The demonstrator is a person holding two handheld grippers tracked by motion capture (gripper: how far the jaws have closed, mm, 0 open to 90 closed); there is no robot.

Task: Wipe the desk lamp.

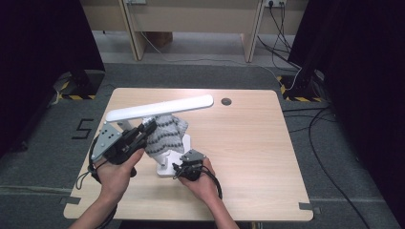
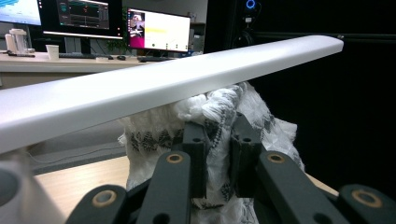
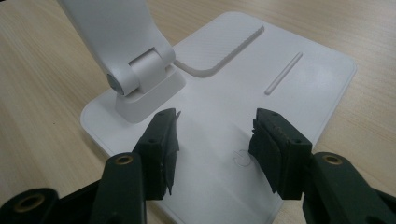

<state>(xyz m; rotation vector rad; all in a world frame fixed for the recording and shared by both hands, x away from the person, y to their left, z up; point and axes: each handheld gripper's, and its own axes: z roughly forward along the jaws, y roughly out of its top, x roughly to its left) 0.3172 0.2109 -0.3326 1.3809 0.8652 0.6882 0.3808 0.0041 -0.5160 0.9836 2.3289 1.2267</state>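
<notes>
Clearly soft and light, the white cloth with grey zigzag stripes (image 1: 165, 133) bunches under the long white plastic lamp head (image 1: 160, 108), left of the table's middle. The left gripper (image 2: 219, 154) pinches a fold tight. The right gripper (image 3: 217, 140) hovers with jaws apart over the flat white lamp base (image 3: 280, 107), gripping nothing.

The right tool (image 3: 215, 140) hangs low over the white lamp base (image 3: 289, 84), its two black jaws standing wide apart with nothing between them but the flat plastic below. A faint round power mark (image 3: 240, 158) sits on the base in the gap between the jaws. Just beyond the left jaw, the lamp's hinge (image 3: 140, 70) rises from its foot, the white arm (image 3: 107, 28) leaning up and away. Pale wooden bench (image 3: 37, 93) shows around the base on both sides.
</notes>
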